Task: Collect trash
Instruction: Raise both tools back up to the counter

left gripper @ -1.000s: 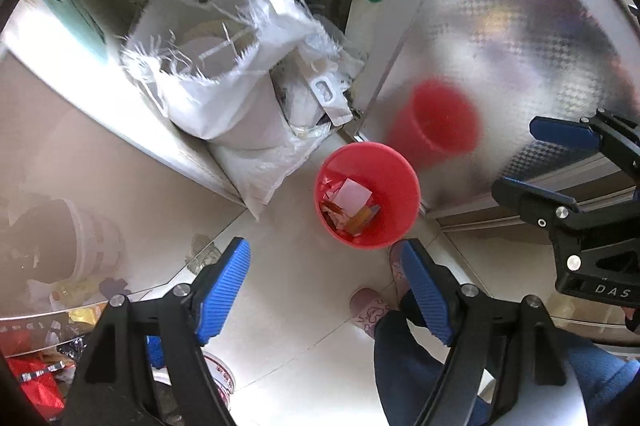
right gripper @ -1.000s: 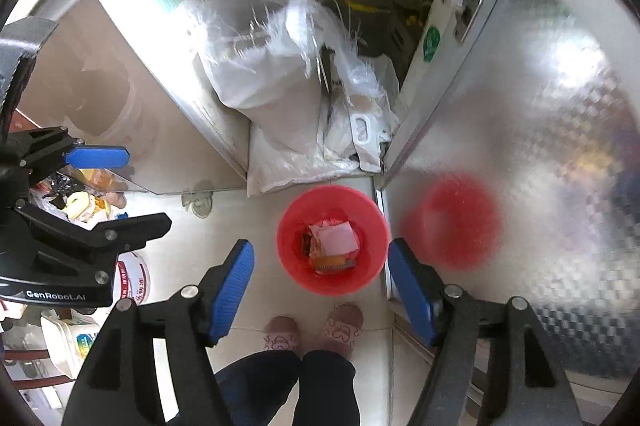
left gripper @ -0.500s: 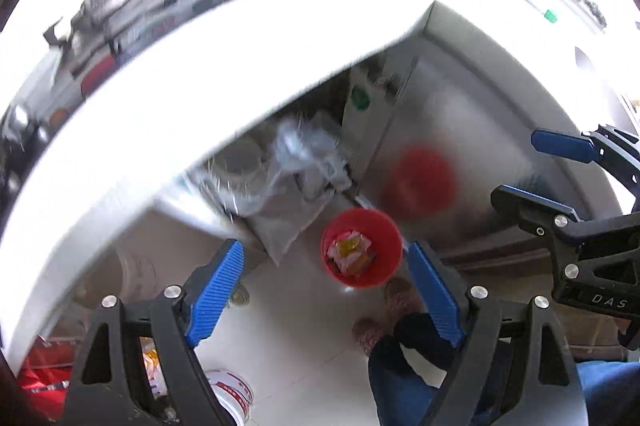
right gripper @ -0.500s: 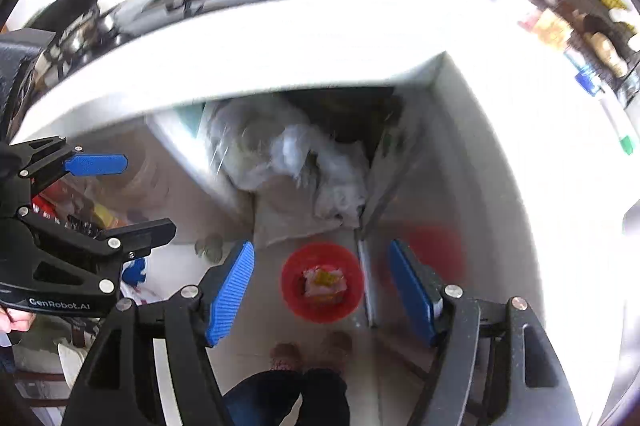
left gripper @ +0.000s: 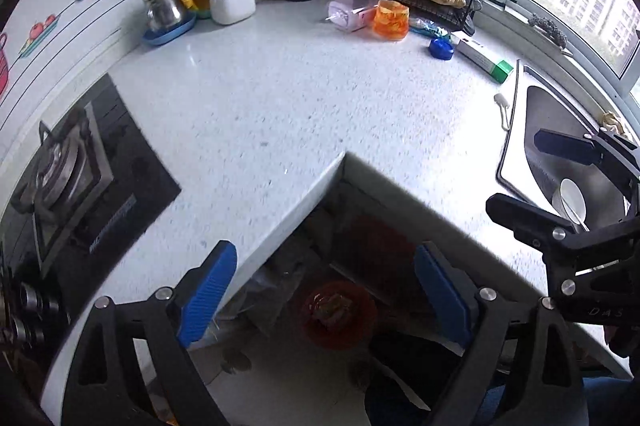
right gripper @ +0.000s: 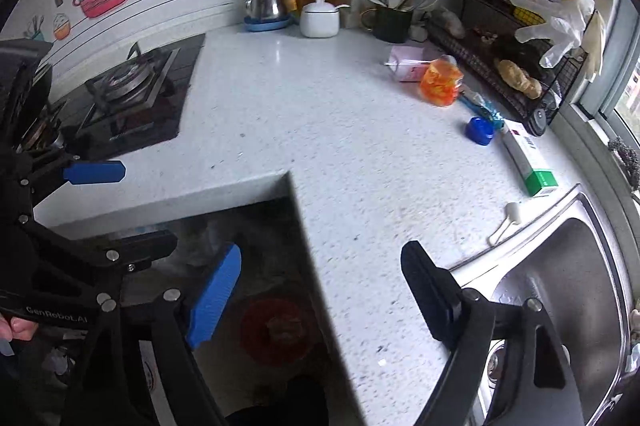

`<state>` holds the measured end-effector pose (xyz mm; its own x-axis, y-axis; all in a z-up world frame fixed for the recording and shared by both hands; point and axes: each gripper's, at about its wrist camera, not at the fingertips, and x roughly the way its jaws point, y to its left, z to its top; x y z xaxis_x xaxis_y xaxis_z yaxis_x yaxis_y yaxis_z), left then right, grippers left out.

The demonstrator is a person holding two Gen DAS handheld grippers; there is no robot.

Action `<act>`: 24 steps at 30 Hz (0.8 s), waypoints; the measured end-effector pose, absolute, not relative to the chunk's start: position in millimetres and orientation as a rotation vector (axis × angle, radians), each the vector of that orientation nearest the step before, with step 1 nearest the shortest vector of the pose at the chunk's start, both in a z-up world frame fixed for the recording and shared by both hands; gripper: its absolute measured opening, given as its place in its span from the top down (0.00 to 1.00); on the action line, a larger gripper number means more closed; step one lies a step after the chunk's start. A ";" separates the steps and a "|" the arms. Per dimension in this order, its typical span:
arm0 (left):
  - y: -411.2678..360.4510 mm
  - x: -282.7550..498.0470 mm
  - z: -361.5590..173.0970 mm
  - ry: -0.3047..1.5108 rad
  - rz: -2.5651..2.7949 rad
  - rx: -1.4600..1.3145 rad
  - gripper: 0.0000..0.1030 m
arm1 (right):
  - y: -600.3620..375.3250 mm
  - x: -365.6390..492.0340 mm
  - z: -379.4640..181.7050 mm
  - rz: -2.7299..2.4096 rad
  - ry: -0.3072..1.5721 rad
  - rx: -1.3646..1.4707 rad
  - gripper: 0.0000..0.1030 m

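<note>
A: Stove [left gripper: 68,186] first, the black gas hob at nine o'clock on the pale speckled counter [left gripper: 280,98]; nothing to collect there.

B: And toward twelve?

A: Steel teapot [left gripper: 164,8] and white lidded sugar bowl [left gripper: 232,0], parked against the wall as keepers, I'd judge. The trash sits around one o'clock: pink carton [left gripper: 348,12], crumpled orange plastic wrapper [left gripper: 392,20], round blue bottle cap [left gripper: 441,49], white-and-green box [left gripper: 484,56], loose just before the wire rack.

B: Where does it go?

A: Into the red plastic bin [left gripper: 338,314] on the floor at six o'clock, below the counter's inner corner, already holding scraps.

B: Hand-held grippers?

A: Left hand-held gripper [left gripper: 324,290]: jaws opening, wide, nothing between them. Right hand-held gripper [right gripper: 320,290]: likewise opening and empty, above the counter edge beside the steel sink [right gripper: 568,278], seemingly readied for the next pick.
</note>
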<state>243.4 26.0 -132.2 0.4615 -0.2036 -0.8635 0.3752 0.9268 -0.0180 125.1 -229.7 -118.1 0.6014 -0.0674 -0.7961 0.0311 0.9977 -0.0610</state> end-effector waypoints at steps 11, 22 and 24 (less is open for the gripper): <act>-57.6 366.2 -118.8 1.030 -0.427 0.301 0.08 | -324.3 192.9 -111.1 -0.177 0.933 0.069 0.08; -92.6 453.8 -114.2 1.039 -0.440 0.301 0.08 | -379.2 254.9 -98.6 -0.191 0.939 0.076 0.08; -90.2 469.5 -115.3 1.042 -0.436 0.294 0.08 | -383.9 269.8 -98.6 -0.179 0.942 0.072 0.08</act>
<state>469.5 -90.2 -115.3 0.4312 -0.2067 -0.8783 0.4797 0.8770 0.0291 269.8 -383.9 -98.6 0.5745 -0.1211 -0.8095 0.1835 0.9829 -0.0168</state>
